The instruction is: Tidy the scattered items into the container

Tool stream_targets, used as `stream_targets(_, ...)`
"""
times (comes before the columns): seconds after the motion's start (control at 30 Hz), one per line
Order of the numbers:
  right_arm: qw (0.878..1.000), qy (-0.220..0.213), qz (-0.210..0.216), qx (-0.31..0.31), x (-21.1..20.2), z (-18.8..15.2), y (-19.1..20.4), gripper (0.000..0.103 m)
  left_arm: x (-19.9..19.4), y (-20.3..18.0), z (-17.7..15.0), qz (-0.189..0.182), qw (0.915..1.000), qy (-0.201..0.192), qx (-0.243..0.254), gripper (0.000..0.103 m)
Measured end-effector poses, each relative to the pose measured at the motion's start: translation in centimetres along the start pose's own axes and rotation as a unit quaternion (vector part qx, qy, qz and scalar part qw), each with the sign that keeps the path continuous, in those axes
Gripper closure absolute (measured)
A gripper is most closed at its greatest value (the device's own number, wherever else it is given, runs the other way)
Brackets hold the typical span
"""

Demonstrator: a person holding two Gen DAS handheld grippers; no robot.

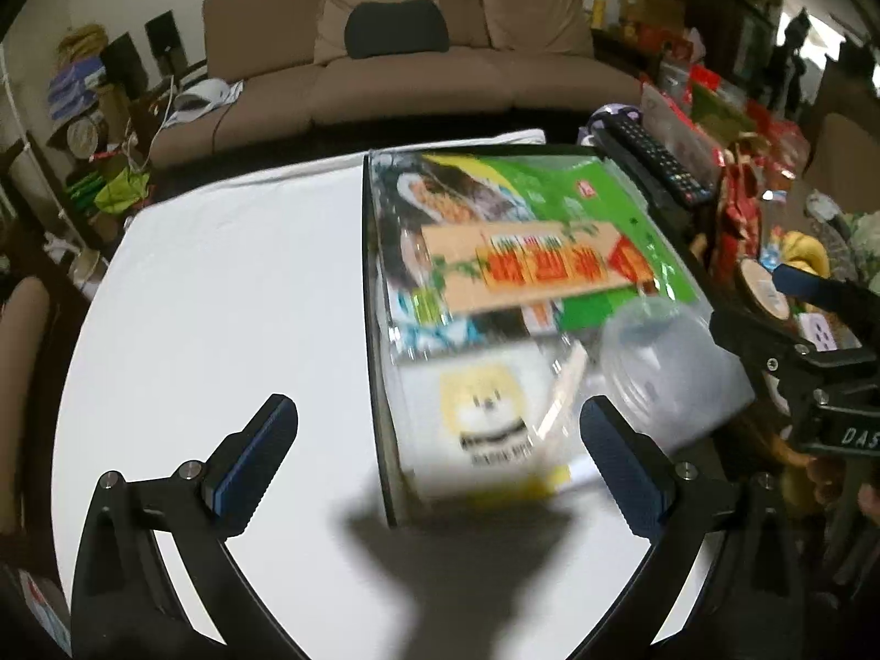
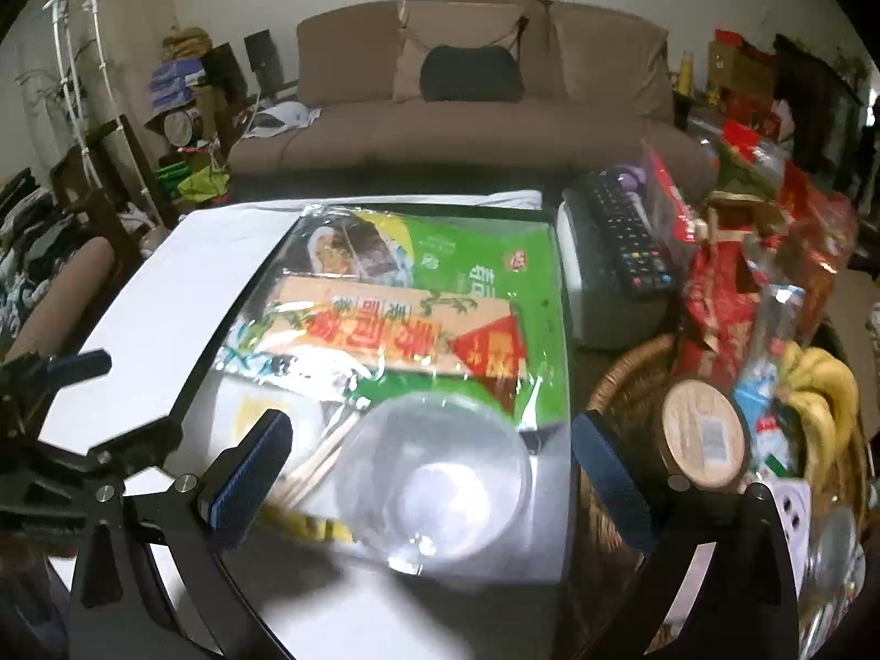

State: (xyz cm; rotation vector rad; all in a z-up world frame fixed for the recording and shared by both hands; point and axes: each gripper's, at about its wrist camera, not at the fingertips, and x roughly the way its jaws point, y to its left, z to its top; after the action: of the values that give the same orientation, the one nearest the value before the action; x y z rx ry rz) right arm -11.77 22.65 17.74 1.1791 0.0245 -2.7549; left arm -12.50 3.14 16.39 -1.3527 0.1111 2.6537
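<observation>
Brown sofa (image 1: pixel 396 55) behind white table (image 1: pixel 220 302). We see clear container (image 1: pixel 379 330) on table, motion-blurred; green packet (image 1: pixel 577 209), clear bowl (image 2: pixel 434 473) inside, labels unreadable. Our left gripper (image 1: pixel 440 456) spread wide, empty, tilted down over container's near corner. Our right gripper (image 2: pixel 434 473) likewise wide, empty, above bowl.
</observation>
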Motion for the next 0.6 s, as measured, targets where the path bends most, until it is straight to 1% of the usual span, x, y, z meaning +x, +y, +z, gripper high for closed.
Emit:
stream_targets(0.13,1.0,-0.017,-0.018,0.001,-3.0,-1.8,1.1,0.0,-2.8,-0.3,-2.3,0.023,0.9994,-0.021,-0.016,0.0)
stream_targets(0.23,1.0,-0.023,-0.016,0.005,-4.7,-3.3,1.7,0.0,-4.6,-0.1,-4.0,0.043,0.9978,-0.038,-0.034,0.0)
stream_targets(0.3,0.999,-0.026,-0.02,0.005,-5.5,-4.2,2.0,0.0,-5.2,0.1,-4.8,0.041,0.9972,-0.043,-0.046,0.0)
stream_targets(0.4,0.999,-0.03,-0.029,-0.001,-6.5,-6.0,2.7,0.0,-5.6,0.0,-6.5,0.043,0.9967,-0.042,-0.055,0.0)
stream_targets(0.53,0.999,-0.026,-0.03,0.025,-6.4,-8.8,3.1,0.0,-5.2,-0.3,-9.0,0.045,0.9957,-0.045,-0.067,0.0)
stream_targets(0.6,0.999,-0.023,-0.03,0.038,-5.6,-10.5,3.2,0.0,-4.3,-0.4,-10.4,0.04,0.9958,-0.036,-0.074,0.0)
